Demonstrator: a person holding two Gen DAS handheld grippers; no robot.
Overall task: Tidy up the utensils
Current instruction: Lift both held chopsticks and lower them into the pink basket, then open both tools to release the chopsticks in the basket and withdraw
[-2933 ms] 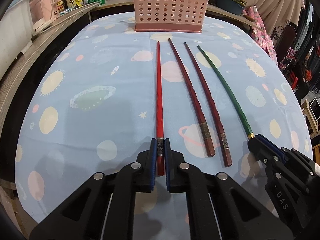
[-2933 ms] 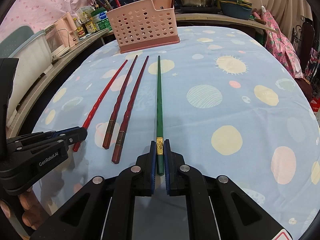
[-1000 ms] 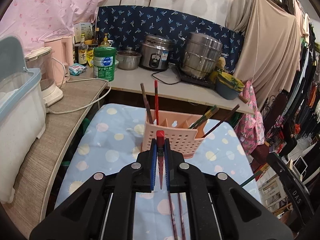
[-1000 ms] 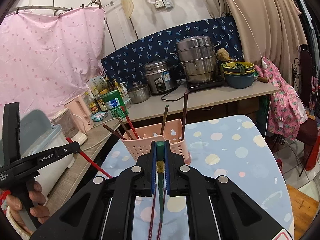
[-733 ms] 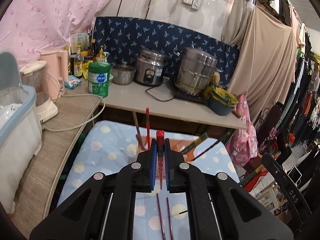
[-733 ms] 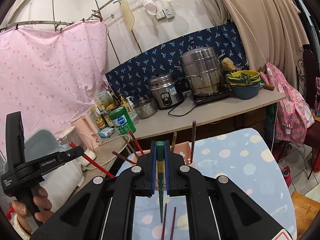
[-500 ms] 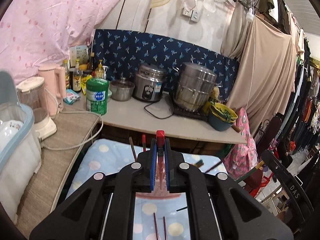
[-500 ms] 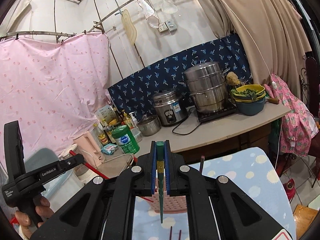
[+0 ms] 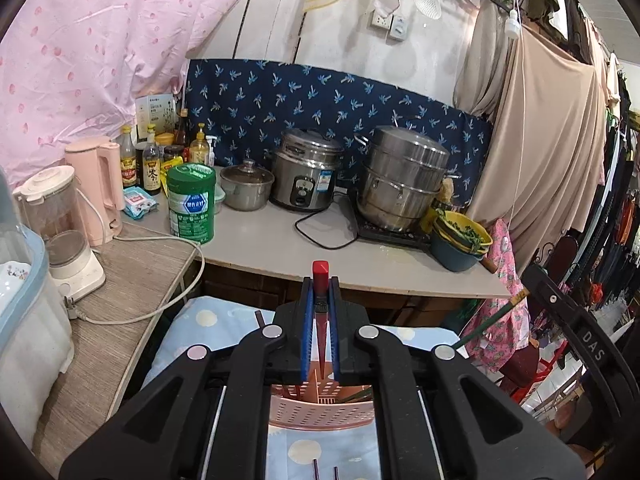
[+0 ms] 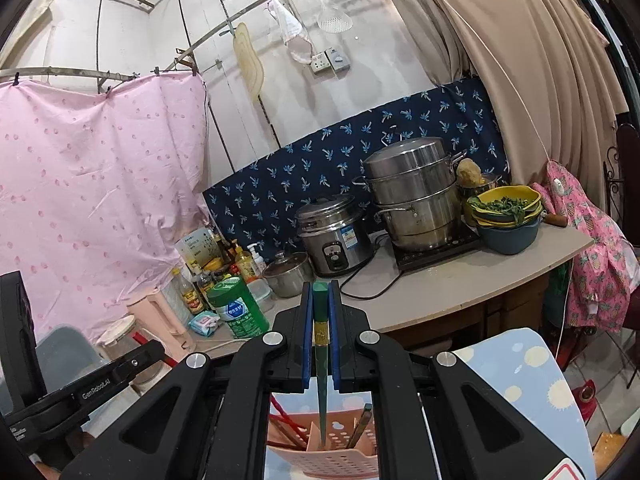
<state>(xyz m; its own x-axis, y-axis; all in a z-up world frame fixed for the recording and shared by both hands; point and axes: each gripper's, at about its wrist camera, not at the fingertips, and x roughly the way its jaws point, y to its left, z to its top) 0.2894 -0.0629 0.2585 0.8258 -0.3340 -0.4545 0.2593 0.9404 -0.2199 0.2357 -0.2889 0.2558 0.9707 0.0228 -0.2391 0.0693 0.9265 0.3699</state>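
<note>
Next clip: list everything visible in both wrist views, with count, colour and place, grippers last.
Red chopstick: one, held upright over holder.
Green chopstick: one, held upright over holder.
Pink perforated plastic holder: one, on table below, with chopsticks inside.
Dark chopsticks: two ends, on blue spotted tablecloth.
Steel steamer pot: one, counter.
Steel rice cooker: one, counter.
Green canister: one, counter.
Left hand-held gripper: black, clamped.
Right hand-held gripper: black, clamped.

red chopstick (image 9: 320, 276) between blue pads (image 9: 308, 336) on a black left gripper (image 9: 320, 320). green chopstick (image 10: 319, 300) with a yellow band. pink perforated basket (image 10: 340, 464). light blue tablecloth (image 10: 532, 376) with cream and yellow dots. navy backsplash cloth (image 9: 320, 96) with blue leaf print. pink curtain (image 10: 92, 168), speckled. green canister (image 9: 191, 202). beige drape (image 9: 548, 140).
</note>
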